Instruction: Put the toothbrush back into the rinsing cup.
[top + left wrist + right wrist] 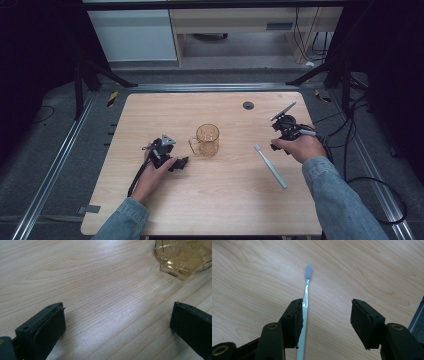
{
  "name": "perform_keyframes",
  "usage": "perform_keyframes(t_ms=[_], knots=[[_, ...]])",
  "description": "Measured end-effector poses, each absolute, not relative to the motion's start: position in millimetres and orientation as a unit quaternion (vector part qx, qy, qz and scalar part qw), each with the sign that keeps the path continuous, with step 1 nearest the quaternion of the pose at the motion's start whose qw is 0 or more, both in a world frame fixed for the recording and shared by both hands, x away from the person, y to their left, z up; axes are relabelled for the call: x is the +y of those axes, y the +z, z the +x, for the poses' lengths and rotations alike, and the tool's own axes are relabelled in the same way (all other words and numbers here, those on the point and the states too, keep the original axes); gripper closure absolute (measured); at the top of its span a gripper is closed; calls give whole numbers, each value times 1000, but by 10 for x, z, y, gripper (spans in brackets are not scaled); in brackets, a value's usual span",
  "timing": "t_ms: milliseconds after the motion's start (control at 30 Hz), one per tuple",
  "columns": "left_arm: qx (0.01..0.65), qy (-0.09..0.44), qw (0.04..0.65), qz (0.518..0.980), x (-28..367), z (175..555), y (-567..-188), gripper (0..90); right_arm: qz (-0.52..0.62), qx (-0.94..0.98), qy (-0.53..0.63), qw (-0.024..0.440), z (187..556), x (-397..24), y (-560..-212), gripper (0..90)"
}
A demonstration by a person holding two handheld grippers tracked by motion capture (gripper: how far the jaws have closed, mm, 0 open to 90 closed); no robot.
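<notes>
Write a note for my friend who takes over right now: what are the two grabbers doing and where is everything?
Left gripper: open, holding nothing, low over the table just left of the amber cup.
Right gripper: open, jaws apart over the toothbrush, which lies flat along one jaw, not gripped.
Cup stands upright mid-table; the toothbrush lies to its right, bristle end toward the cup.
Done: nothing picked up.
Left, likely: grip the toothbrush, perhaps put it in the cup.

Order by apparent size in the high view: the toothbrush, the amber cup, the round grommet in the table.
1. Toothbrush, longest, though thin.
2. Amber cup, shorter but much bulkier.
3. Grommet, clearly smallest.
</notes>
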State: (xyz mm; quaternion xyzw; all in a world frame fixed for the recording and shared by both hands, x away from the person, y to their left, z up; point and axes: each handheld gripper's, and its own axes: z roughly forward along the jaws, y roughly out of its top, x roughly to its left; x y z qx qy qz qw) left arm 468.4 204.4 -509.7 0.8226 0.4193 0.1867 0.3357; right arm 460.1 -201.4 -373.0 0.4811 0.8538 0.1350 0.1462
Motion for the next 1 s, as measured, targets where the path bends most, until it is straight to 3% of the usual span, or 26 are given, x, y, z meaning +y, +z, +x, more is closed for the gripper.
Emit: perform_keyframes(t_ms=[1000], knots=[[419, 187, 336, 822, 2043, 4684, -5098, 0, 480, 869, 82, 89, 4812, -1733, -4179, 641]])
